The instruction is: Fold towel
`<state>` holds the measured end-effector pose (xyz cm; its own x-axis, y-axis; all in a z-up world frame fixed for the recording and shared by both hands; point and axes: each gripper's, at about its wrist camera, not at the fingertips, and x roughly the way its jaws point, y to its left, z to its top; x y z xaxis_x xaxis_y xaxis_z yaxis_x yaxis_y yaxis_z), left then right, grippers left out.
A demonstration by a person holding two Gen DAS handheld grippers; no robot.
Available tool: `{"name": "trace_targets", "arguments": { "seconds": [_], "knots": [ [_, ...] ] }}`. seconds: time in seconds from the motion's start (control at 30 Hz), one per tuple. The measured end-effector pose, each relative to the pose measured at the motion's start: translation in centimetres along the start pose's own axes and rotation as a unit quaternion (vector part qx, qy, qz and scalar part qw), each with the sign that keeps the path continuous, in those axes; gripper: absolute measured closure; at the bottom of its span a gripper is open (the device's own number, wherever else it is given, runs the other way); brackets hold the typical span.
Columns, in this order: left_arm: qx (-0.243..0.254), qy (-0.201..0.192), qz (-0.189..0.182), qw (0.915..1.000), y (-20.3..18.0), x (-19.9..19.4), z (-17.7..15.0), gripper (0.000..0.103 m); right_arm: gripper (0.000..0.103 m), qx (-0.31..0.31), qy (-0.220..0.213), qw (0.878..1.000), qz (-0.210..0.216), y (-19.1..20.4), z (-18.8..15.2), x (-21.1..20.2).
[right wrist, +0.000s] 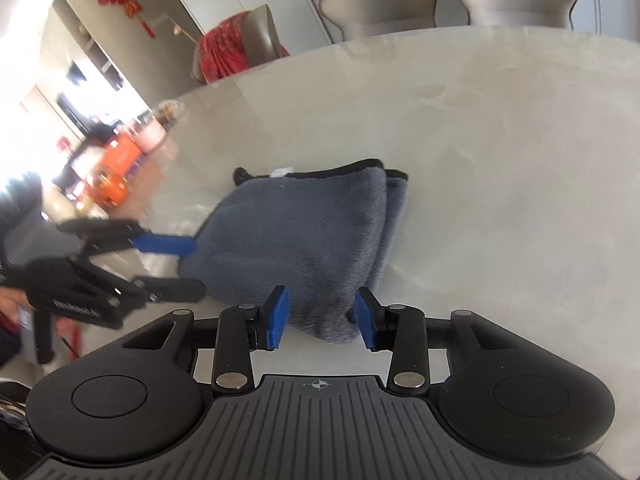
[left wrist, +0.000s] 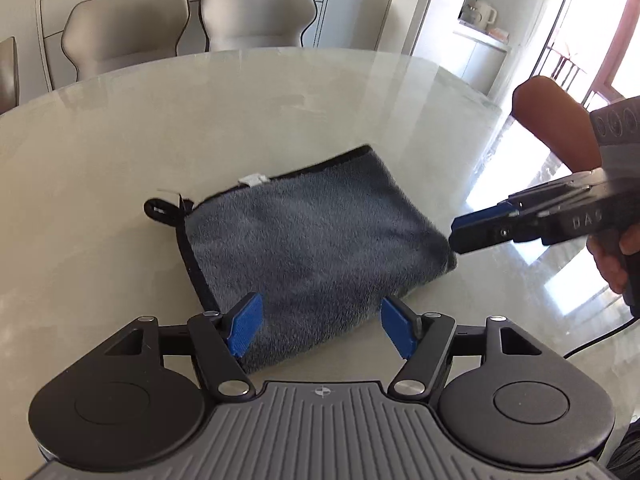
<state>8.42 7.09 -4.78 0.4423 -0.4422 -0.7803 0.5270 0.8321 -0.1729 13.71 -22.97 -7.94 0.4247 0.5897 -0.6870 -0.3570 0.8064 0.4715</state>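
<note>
Two grippers released — left gripper [left wrist: 320, 326] and right gripper [right wrist: 322, 318] both gape, nothing held. Folded grey towel [left wrist: 304, 248] lies flat on marble table [left wrist: 120, 152]. Fold looks done; next — prob. just withdraw or square up edges.

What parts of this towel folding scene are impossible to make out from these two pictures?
- Folded grey plush towel: near edge hidden behind left gripper in the left wrist view.
- White label: too small to read in the right wrist view.
- Right gripper: side-on in the left wrist view, finger gap unclear.
</note>
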Motion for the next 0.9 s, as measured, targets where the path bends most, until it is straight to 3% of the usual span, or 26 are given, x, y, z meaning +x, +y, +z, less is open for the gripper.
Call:
{"name": "trace_targets", "arguments": {
  "seconds": [0.13, 0.23, 0.4, 0.47, 0.5, 0.73, 0.9],
  "knots": [
    [-0.008, 0.003, -0.002, 1.0, 0.3, 0.6, -0.1, 0.033, 0.065, 0.032, 0.017, 0.999, -0.018, -1.0, 0.1, 1.5],
    [-0.001, 0.01, 0.001, 0.9999, 0.2, 1.1, -0.1, 0.032, 0.065, 0.047, 0.018, 0.999, 0.022, -1.4, 0.0, 1.9],
    [0.007, 0.02, 0.002, 0.9998, -0.2, 1.6, 0.0, 0.024, 0.066, 0.043, 0.022, 0.998, 0.035, -1.3, 0.1, 2.7],
    [0.007, 0.023, 0.003, 0.9997, -0.3, 1.8, 0.1, 0.023, 0.075, 0.036, 0.029, 0.998, 0.044, -1.4, 0.2, 3.2],
    [0.006, 0.026, 0.003, 0.9996, -0.2, 1.9, 0.1, 0.023, 0.09, 0.029, 0.03, 0.998, 0.043, -1.4, 0.3, 3.3],
    [0.023, 0.042, -0.007, 0.9988, -0.2, 2.1, 0.3, 0.022, 0.094, -0.005, 0.056, 0.997, 0.048, -1.0, 2.1, 2.2],
    [0.05, 0.051, -0.013, 0.9974, -0.2, 2.3, 0.3, 0.022, 0.094, 0.063, 0.084, 0.993, 0.049, -3.1, 1.5, 3.5]
  ]
}}
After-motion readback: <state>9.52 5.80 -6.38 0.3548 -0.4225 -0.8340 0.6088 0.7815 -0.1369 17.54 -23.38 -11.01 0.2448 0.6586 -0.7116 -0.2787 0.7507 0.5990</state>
